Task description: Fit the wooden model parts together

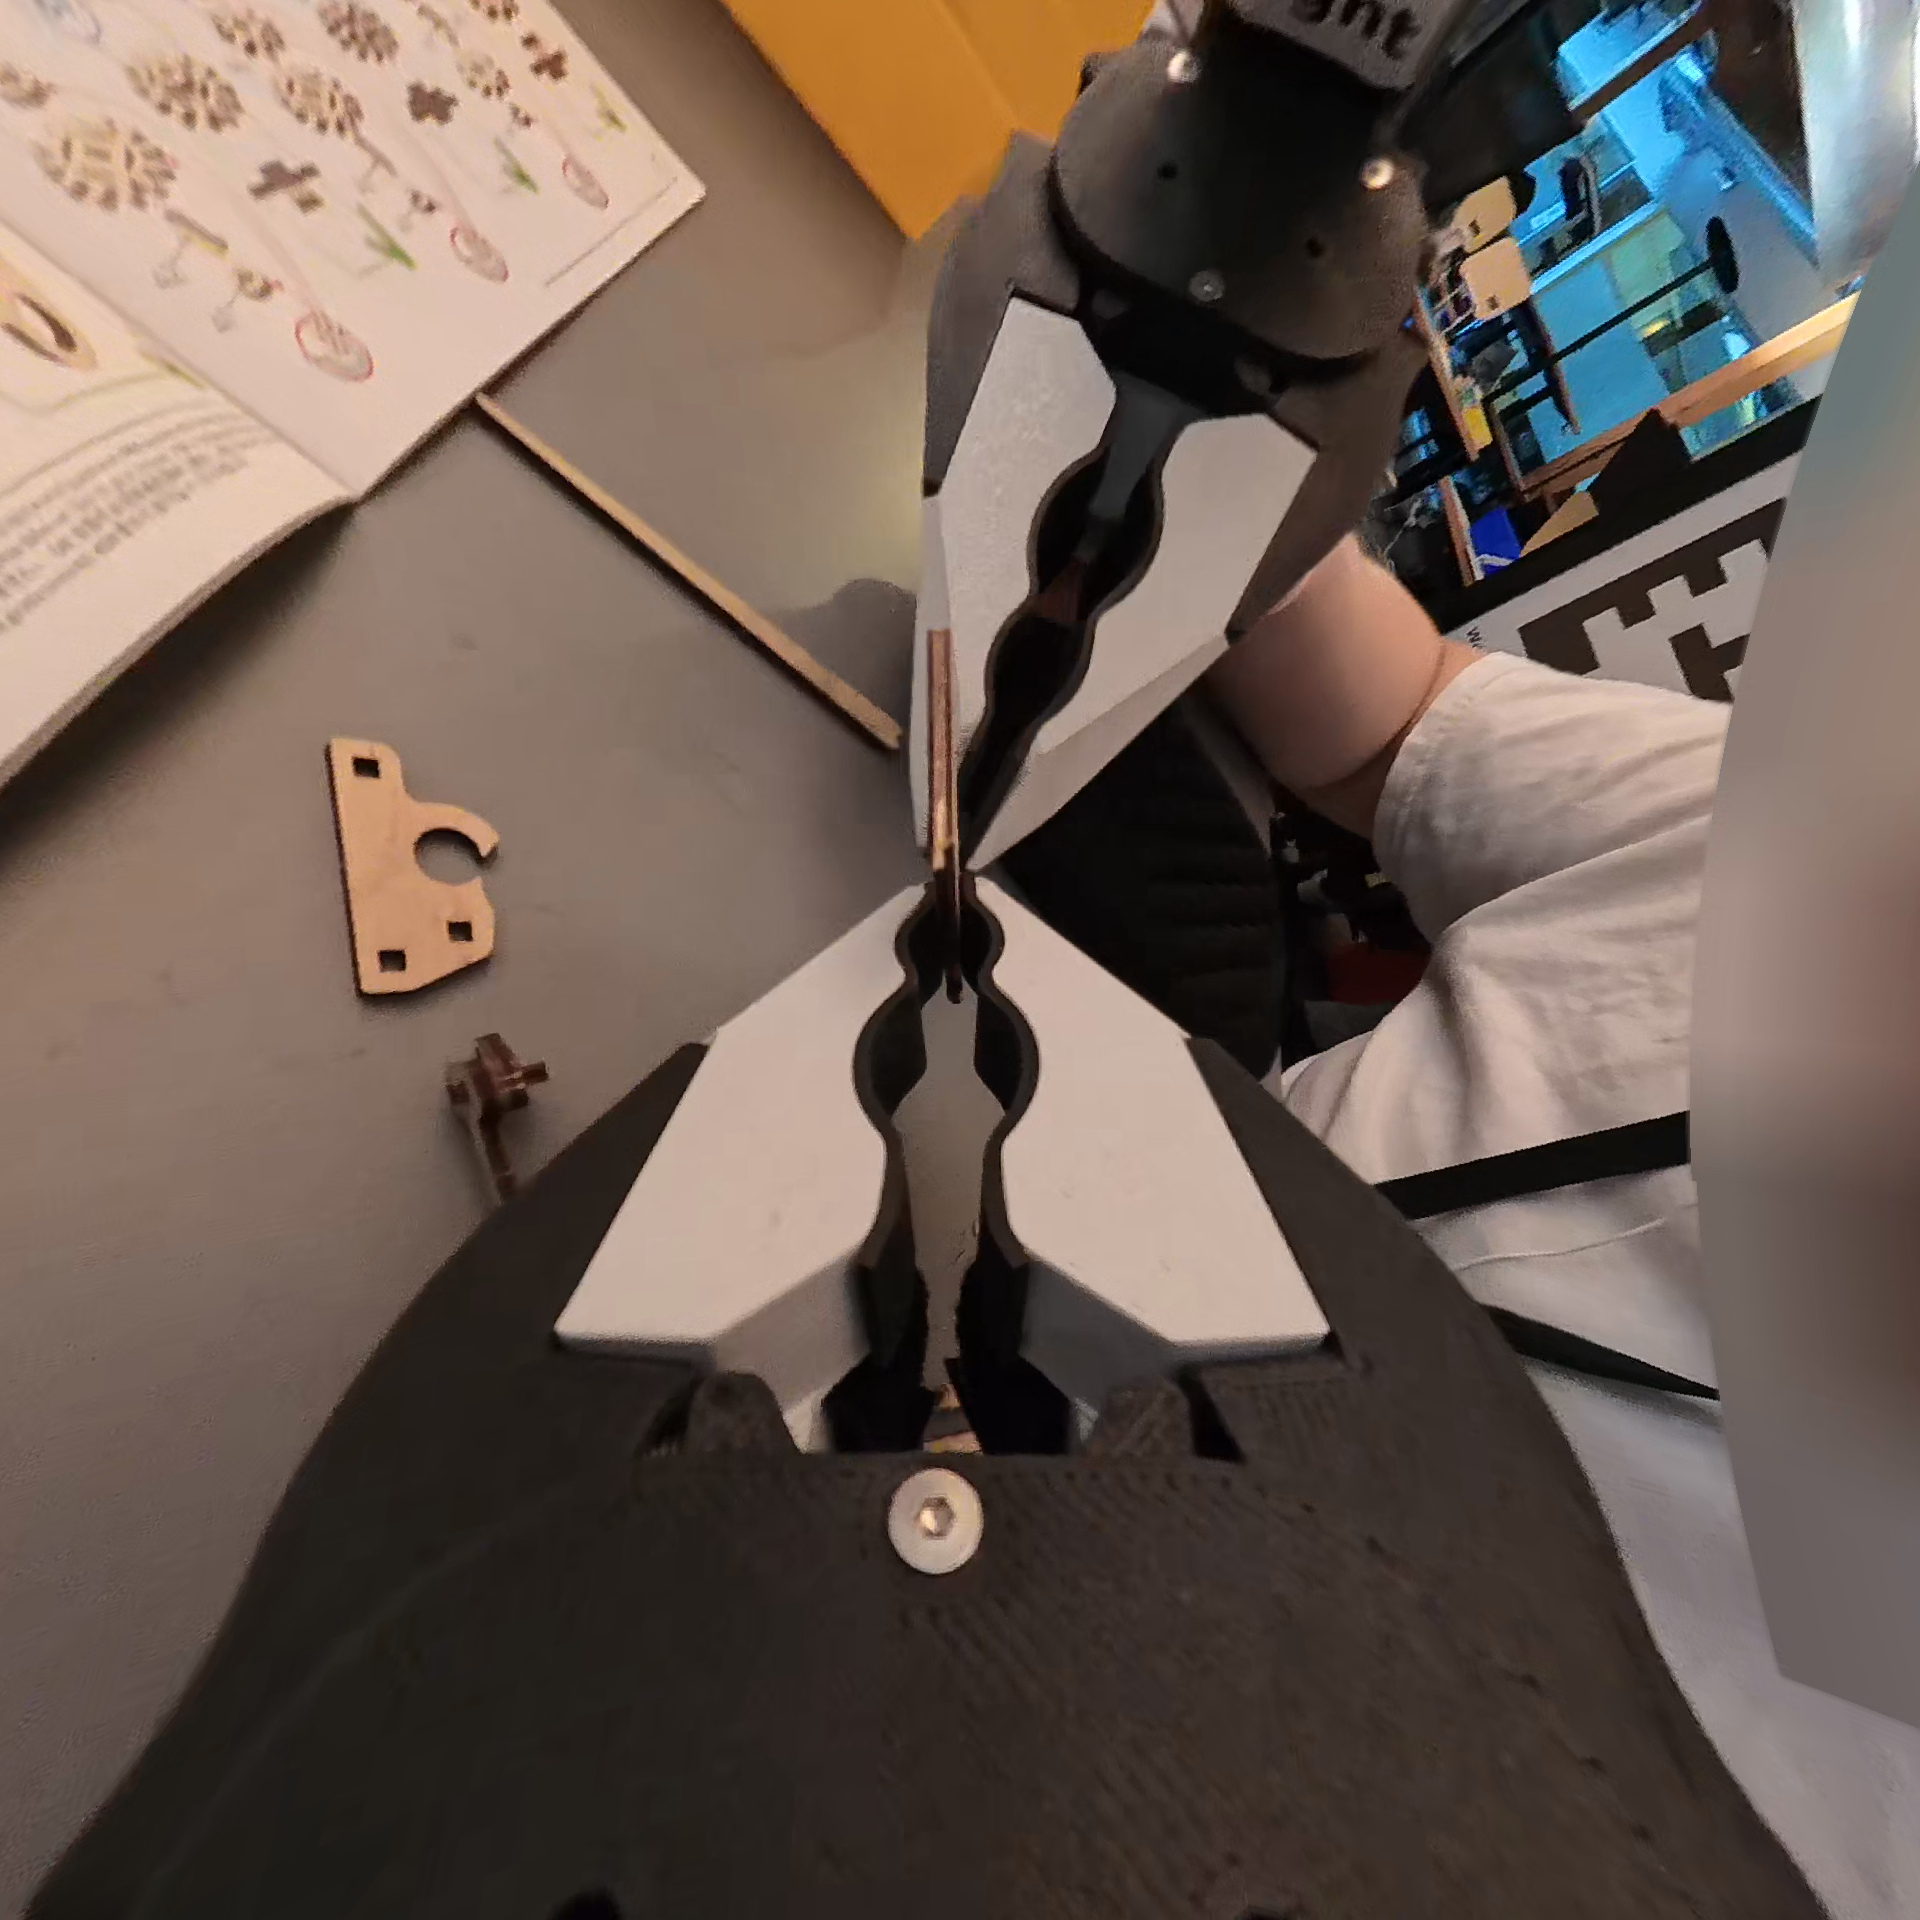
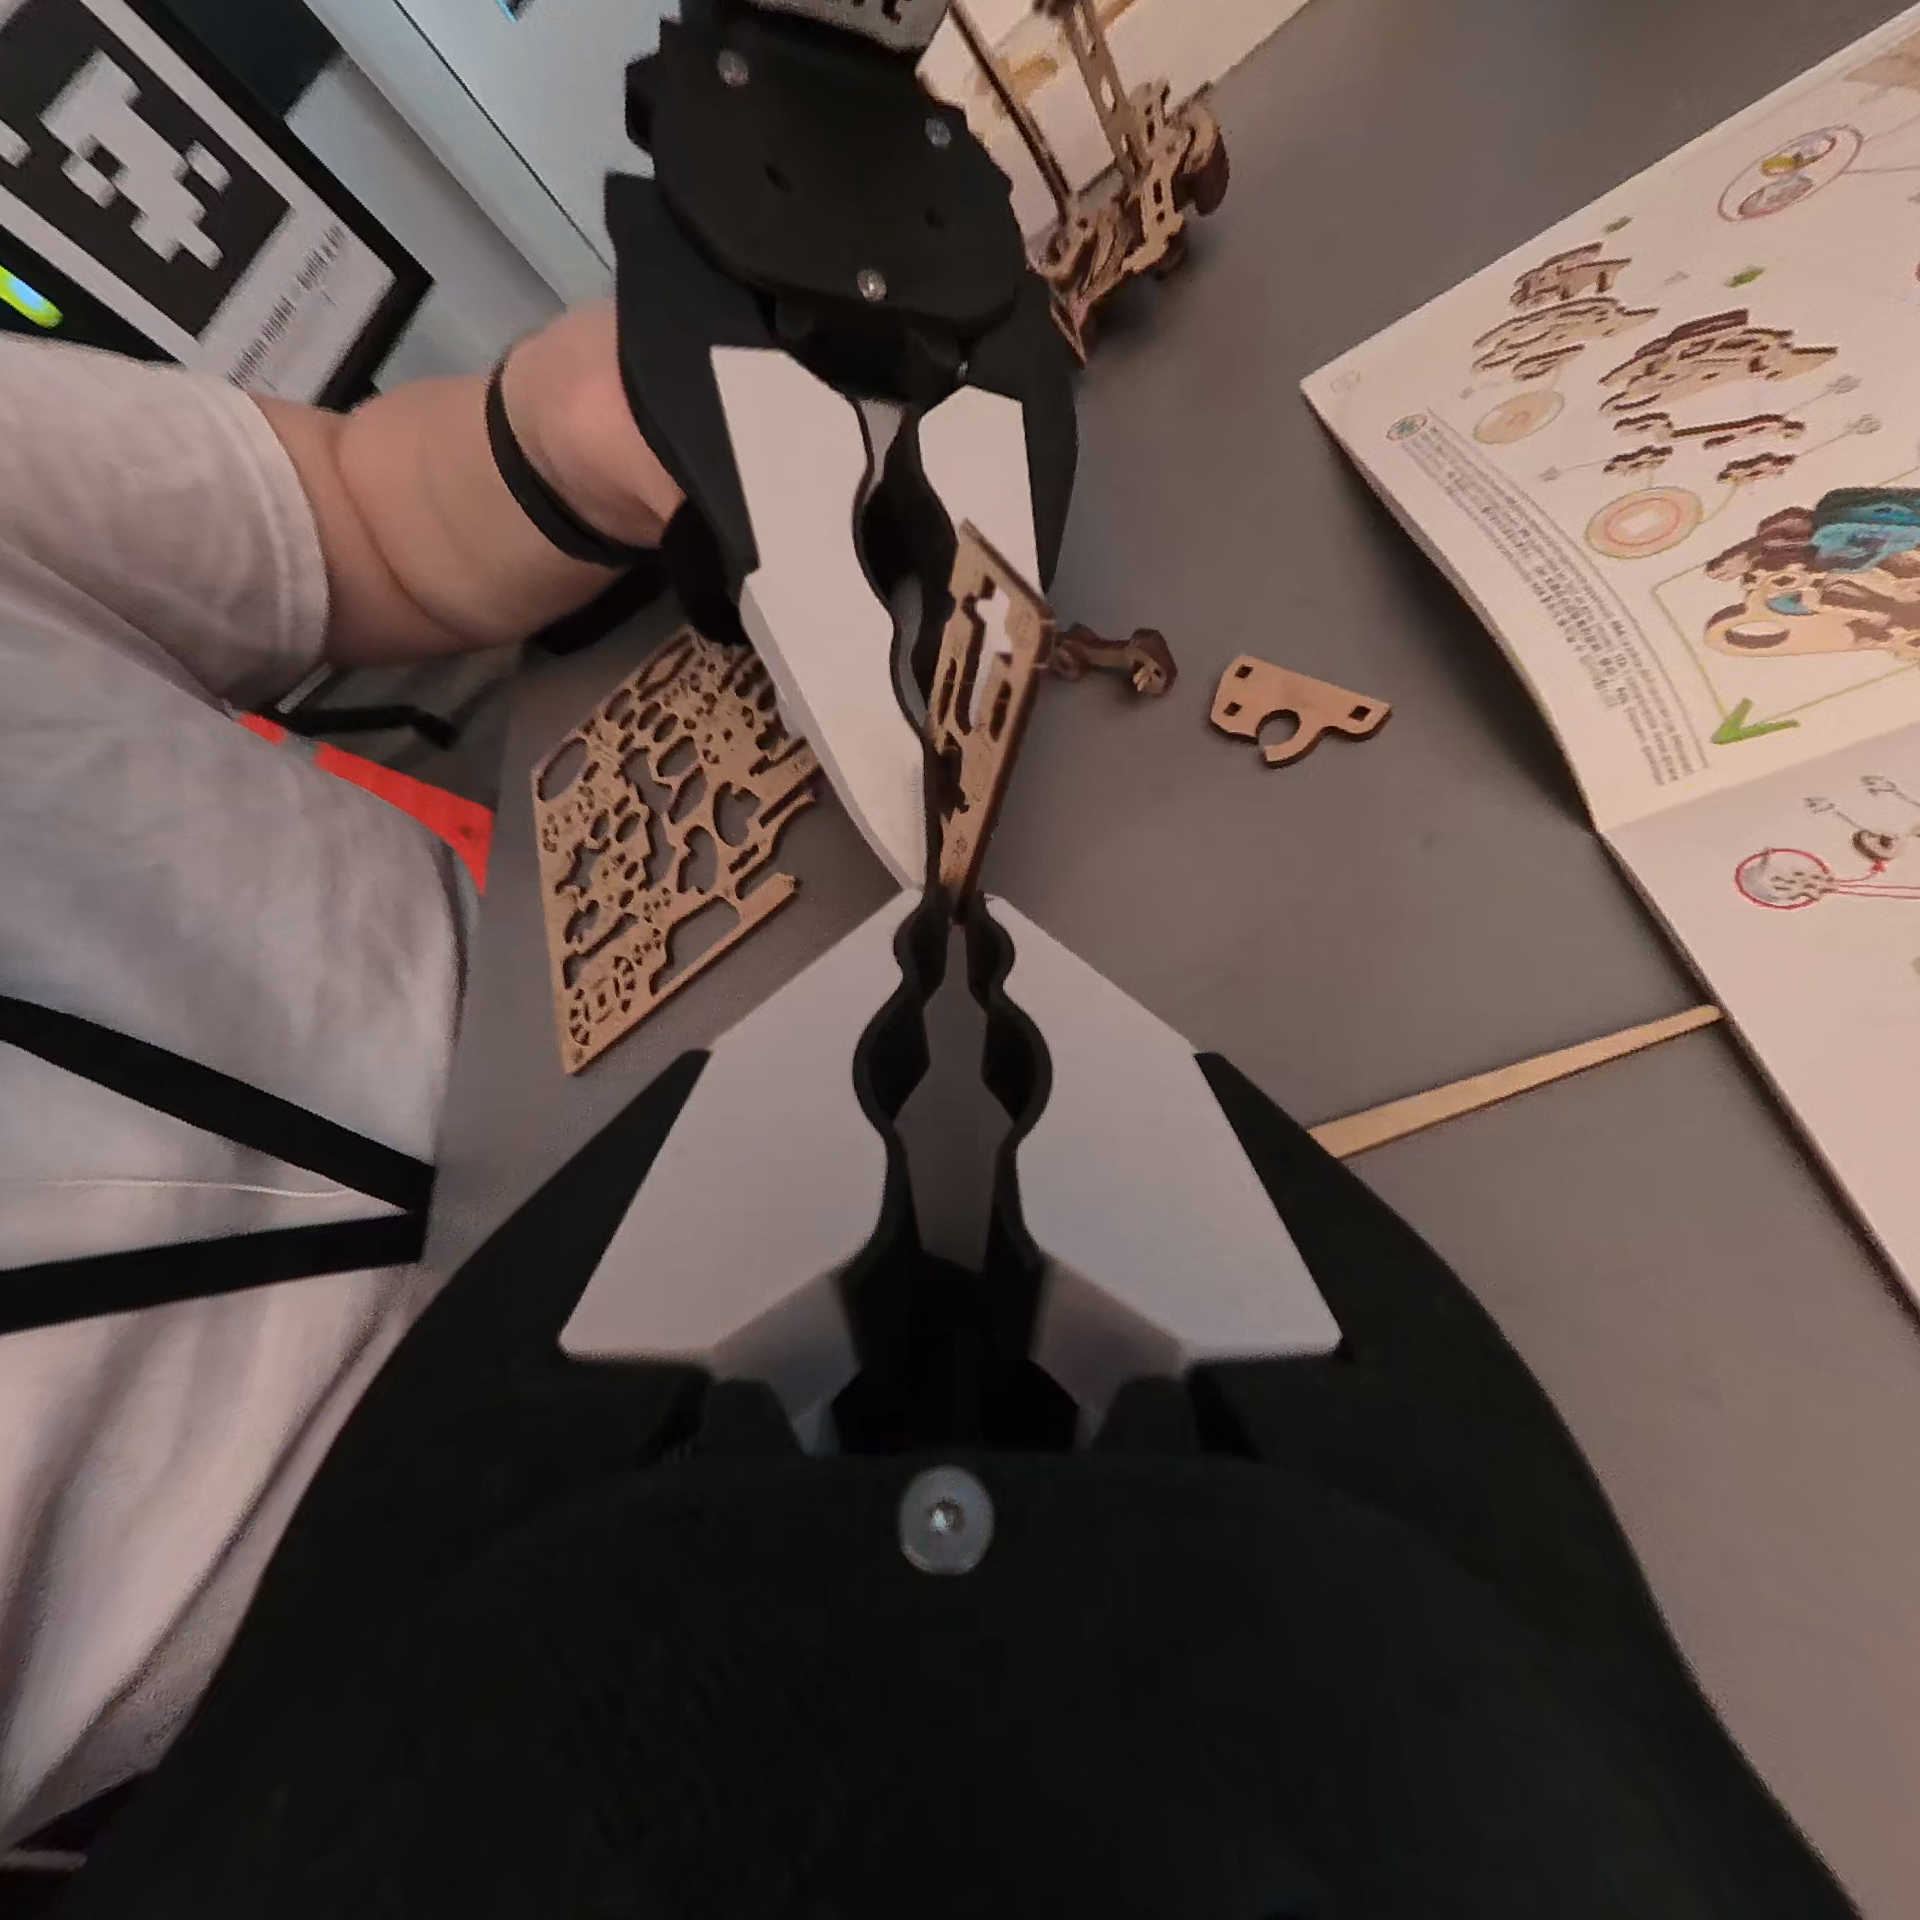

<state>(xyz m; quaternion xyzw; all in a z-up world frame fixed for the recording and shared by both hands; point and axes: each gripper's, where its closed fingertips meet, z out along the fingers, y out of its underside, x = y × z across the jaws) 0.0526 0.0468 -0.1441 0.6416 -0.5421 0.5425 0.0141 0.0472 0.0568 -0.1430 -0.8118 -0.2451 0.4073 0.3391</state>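
A thin wooden plate with cut-outs point(image 2: 982, 707) is held in the air between both grippers, which meet tip to tip. In the left wrist view the plate shows edge-on point(image 1: 942, 748). My left gripper point(image 1: 951, 914) is shut on one end of it. My right gripper point(image 2: 954, 906) is shut on the other end. The right gripper comes down from the top of the left wrist view point(image 1: 966, 857); the left gripper comes down from the top of the right wrist view point(image 2: 923, 862). A flat wooden bracket with square holes point(image 1: 410, 868) point(image 2: 1299, 717) lies on the grey table.
A small dark wooden sub-assembly point(image 1: 494, 1101) point(image 2: 1117, 660) lies near the bracket. A wooden stick point(image 1: 686, 566) point(image 2: 1507, 1081) and an open instruction booklet point(image 1: 260, 260) point(image 2: 1662, 520) lie beyond. A laser-cut sheet point(image 2: 665, 831) and a part-built model point(image 2: 1122, 187) are on the table. A person's arms hold the grippers. The tips of both grippers are at nearly the same place.
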